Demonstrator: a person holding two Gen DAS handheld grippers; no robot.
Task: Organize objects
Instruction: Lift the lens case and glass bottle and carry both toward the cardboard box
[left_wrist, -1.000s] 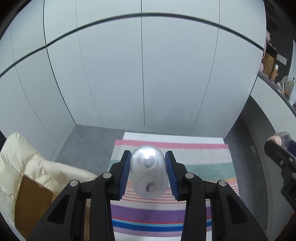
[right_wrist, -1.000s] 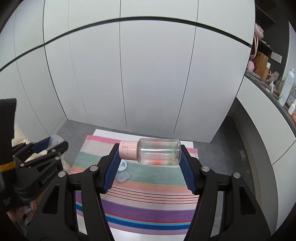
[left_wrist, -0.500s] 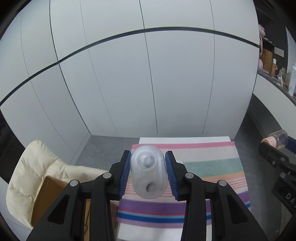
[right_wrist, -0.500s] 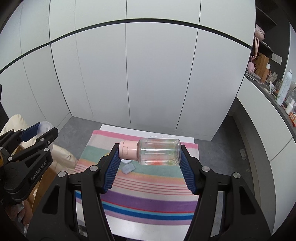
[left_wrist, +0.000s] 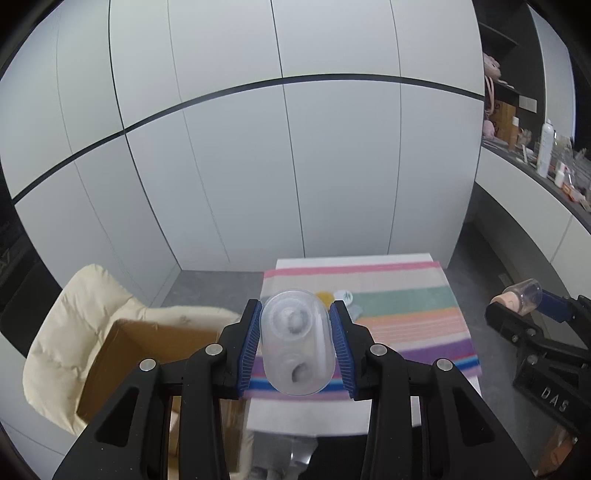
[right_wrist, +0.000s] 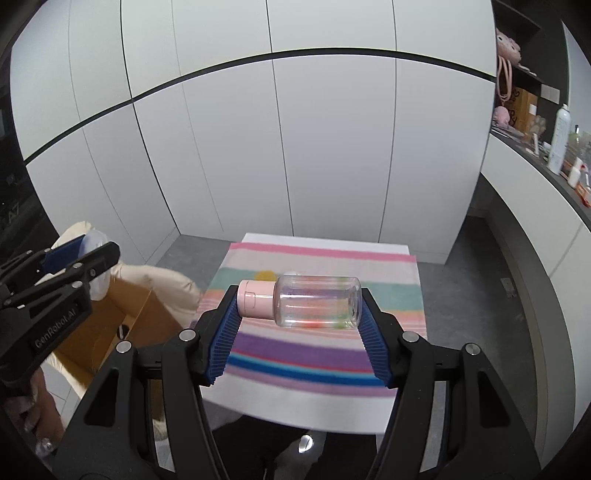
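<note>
Two grippers are in the air above a white table (right_wrist: 325, 413) spread with a striped cloth (right_wrist: 317, 350), each clamped on something. The left gripper (left_wrist: 295, 345) pinches a clear domed cap (left_wrist: 295, 343) between its blue pads, held over the cloth's near left corner. The right gripper (right_wrist: 299, 332) grips a clear bottle with a pink cap (right_wrist: 314, 301) lying sideways, pads pressed on its two ends, above the cloth's middle. On the cloth's far part lie a yellow disc (left_wrist: 325, 295), a small white round lid with a green mark (left_wrist: 343, 294) and a pale object (left_wrist: 355, 310) just beside it. Left of the table a cream padded chair (left_wrist: 66, 332) holds an open cardboard box (left_wrist: 155, 354). Seen from the right wrist, the left gripper's body reads "GenRobot.AI"; seen from the left wrist, the right gripper's reads "DAS". At the far left edge of the right wrist view, "A7" shows on a dark surface.
</note>
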